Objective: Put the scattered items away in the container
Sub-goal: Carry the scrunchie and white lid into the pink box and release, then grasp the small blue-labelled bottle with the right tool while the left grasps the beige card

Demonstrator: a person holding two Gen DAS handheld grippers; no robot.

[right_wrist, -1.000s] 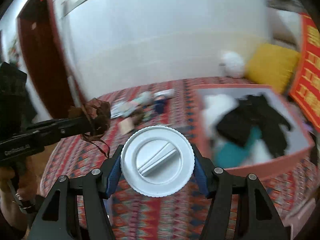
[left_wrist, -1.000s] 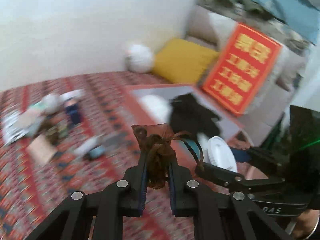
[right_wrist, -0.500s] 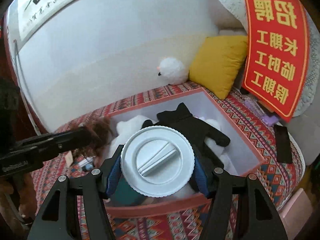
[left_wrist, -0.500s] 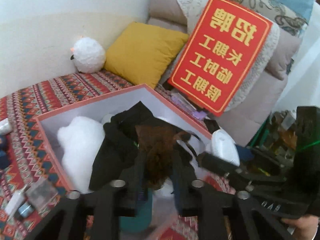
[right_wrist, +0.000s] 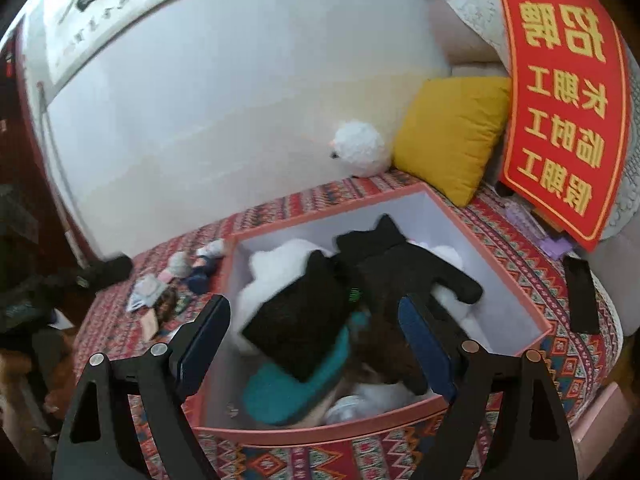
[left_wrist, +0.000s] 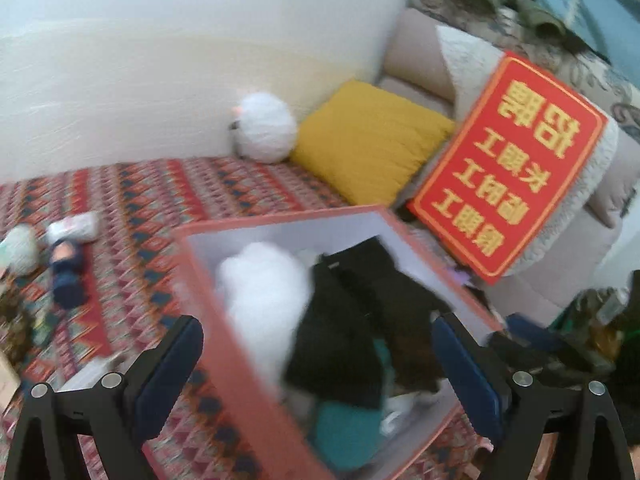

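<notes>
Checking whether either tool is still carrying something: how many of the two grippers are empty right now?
2. The left gripper is open and empty above the pink box; the right gripper is open and empty over the same box, near its front wall.

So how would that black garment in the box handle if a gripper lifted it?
The black garment is probably floppy: its sleeve drapes over the white plush. Likely light, and a pinch would drag trailing fabric rather than lift it whole.

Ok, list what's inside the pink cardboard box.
Inside the pink cardboard box: black knitted garments, a white fluffy plush, a teal fabric piece, something brown. Whatever lies beneath them is covered.
</notes>
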